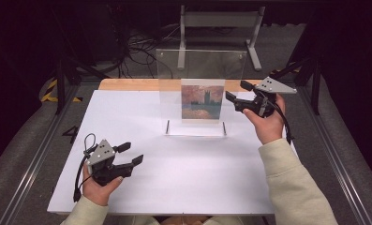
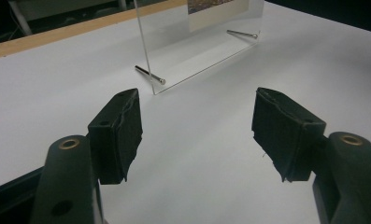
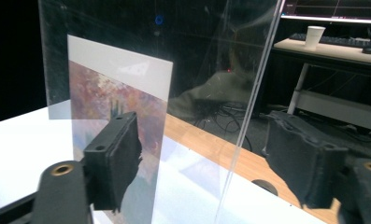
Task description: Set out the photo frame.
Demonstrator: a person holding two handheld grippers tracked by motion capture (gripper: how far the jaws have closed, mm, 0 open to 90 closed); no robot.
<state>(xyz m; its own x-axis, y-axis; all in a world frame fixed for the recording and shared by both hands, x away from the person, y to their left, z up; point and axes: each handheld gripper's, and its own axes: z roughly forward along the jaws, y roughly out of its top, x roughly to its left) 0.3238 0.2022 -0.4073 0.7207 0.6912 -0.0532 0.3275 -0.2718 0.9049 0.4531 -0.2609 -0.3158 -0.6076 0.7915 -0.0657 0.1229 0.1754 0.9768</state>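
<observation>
A white table, smooth and matte, seen from above. Nearest, at about 7 o'clock, the left claw is held low over the table in a person's hand, cream sleeve behind it. Its two black jaws, faced with rough, ragged-edged padding, stand wide apart with nothing between them, pointing toward 2 o'clock. A grey three-cornered plate sits on its top and a black cable loops from its back.

Farther off, near the table's centre toward 12 o'clock, a clear acrylic frame stands upright: flat glossy sheets held by thin metal pins at the bottom corners. Inside it is a small card with a white border and a soft painted scene of reds, pinks and blues around a dark tower shape. No writing or brand can be read on it.

At about 2 o'clock the right claw is at the frame's right edge. In the right gripper view its padded jaws stand apart on either side of that clear edge, not pressing it.

Beyond the table, a strip of pale wood, then dark floor with cables.
</observation>
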